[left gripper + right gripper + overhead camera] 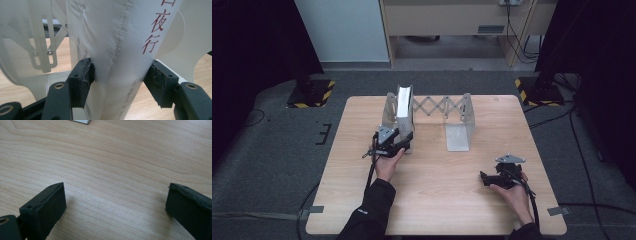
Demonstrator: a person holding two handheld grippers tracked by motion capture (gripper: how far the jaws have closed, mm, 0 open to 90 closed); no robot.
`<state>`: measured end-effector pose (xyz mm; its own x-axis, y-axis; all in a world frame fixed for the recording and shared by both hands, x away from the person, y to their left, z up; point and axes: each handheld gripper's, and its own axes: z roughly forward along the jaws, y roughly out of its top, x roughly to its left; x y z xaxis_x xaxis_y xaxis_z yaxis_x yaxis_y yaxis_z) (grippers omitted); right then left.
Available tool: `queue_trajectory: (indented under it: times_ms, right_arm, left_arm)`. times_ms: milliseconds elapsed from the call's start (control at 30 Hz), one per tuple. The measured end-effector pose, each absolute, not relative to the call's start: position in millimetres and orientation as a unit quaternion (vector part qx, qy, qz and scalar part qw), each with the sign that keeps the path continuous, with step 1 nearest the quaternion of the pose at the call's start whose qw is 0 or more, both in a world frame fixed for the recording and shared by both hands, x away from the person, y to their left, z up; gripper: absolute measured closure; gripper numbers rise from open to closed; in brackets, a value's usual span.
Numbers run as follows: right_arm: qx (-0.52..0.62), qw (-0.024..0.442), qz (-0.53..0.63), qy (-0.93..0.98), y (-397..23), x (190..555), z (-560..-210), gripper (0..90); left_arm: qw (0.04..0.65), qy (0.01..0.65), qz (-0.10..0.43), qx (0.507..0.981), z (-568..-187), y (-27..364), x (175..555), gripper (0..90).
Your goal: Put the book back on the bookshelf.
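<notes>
One white book (120,50) stands upright between the left gripper's (393,143) fingers (83,77), spine toward the camera. The left pad touches the cover; the right pad stands just clear of the spine's edge, so the grip reads as slack rather than clamped. Judged step: book being set into the expanding bookend rack (430,107) and let go. Next move calls for spreading the fingers fully and backing straight off without tipping the book. Right gripper (499,176) idles low over bare worktop (112,157), fingers (47,205) wide apart, nothing between them.

Beyond the left fingers: the rack's left end plate (30,45) flanks the book. The rack holds this single book; its right bay (458,135) is vacant.
</notes>
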<state>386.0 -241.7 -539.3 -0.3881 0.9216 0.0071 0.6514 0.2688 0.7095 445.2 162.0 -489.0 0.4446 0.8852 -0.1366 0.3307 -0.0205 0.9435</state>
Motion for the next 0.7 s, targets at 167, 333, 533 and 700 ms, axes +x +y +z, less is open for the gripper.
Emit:
queue_trajectory:
  times_ms: [167,333,533,700]
  right_arm:
    - [0.513,0.210,0.322,0.768,-242,386,-539,3.4]
    - [0.512,0.210,0.322,0.768,-242,386,-539,3.4]
    - [0.513,0.211,0.322,0.767,-242,386,-539,3.4]
    - [0.512,0.211,0.322,0.768,-242,386,-539,3.4]
  left_arm:
    - [0.527,0.455,0.259,0.669,-488,162,448,38.6]
    - [0.522,0.456,0.258,0.673,-487,162,446,38.7]
    - [0.518,0.451,0.249,0.683,-478,165,436,34.7]
    - [0.532,0.446,0.235,0.681,-468,172,422,32.1]
